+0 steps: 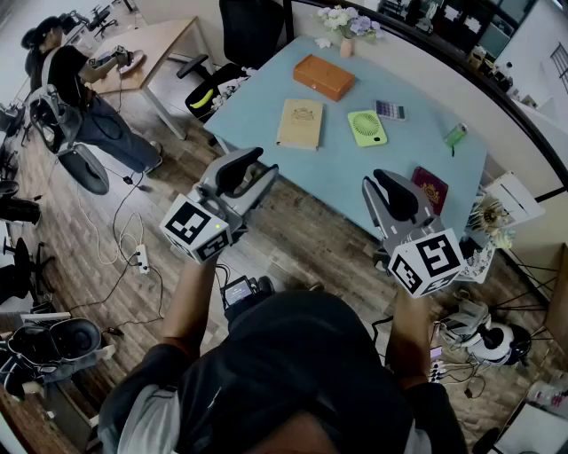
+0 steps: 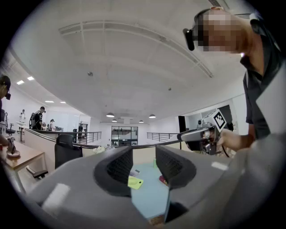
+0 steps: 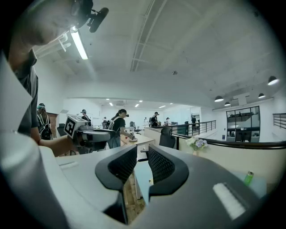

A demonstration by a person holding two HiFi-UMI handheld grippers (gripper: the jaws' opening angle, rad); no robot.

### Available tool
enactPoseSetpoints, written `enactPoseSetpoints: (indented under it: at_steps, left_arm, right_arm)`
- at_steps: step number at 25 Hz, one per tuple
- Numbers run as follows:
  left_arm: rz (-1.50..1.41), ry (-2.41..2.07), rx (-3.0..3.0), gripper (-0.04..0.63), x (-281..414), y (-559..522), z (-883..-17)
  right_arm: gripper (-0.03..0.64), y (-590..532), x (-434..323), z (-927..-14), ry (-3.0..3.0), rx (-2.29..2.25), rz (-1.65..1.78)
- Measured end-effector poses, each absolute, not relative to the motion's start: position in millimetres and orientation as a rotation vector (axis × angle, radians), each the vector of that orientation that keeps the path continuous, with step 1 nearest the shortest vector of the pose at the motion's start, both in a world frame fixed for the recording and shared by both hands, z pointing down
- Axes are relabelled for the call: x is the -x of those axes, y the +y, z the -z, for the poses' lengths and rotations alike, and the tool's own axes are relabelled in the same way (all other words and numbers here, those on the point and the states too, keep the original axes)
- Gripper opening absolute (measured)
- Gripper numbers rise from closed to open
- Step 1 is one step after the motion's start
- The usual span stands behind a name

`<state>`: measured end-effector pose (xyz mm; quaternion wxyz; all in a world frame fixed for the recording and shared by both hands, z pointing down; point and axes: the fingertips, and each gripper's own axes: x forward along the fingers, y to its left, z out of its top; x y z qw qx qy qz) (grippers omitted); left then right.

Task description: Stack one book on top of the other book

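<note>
Two books lie apart on the light blue table [image 1: 355, 173]: an orange one [image 1: 324, 76] at the far side and a tan one [image 1: 300, 122] nearer the middle. A small maroon book [image 1: 429, 188] rests near the table's right front edge. Both grippers hang in the air over the wooden floor, short of the table's near edge. My left gripper [image 1: 251, 170] is open and holds nothing; through its jaws I see the table [image 2: 149, 199]. My right gripper [image 1: 383, 184] is open by a narrow gap, also with nothing in it.
On the table also lie a green hand fan [image 1: 366, 127], a calculator [image 1: 390, 110], a green bottle [image 1: 455, 135] and a flower vase [image 1: 348, 27]. A black office chair [image 1: 240, 35] stands at the far left corner. Cables and a power strip [image 1: 142, 259] run across the floor.
</note>
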<state>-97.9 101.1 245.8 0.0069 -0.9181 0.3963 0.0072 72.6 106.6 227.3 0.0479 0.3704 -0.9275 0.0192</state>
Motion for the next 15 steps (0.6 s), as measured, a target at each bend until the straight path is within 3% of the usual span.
enactPoseSetpoints:
  at_steps: [15]
  left_arm:
    - [-0.055,1.145,2.92,0.183,213,117,-258]
  right_arm:
    - [0.08,126,49,-236,-2.755,-1.192,-0.068]
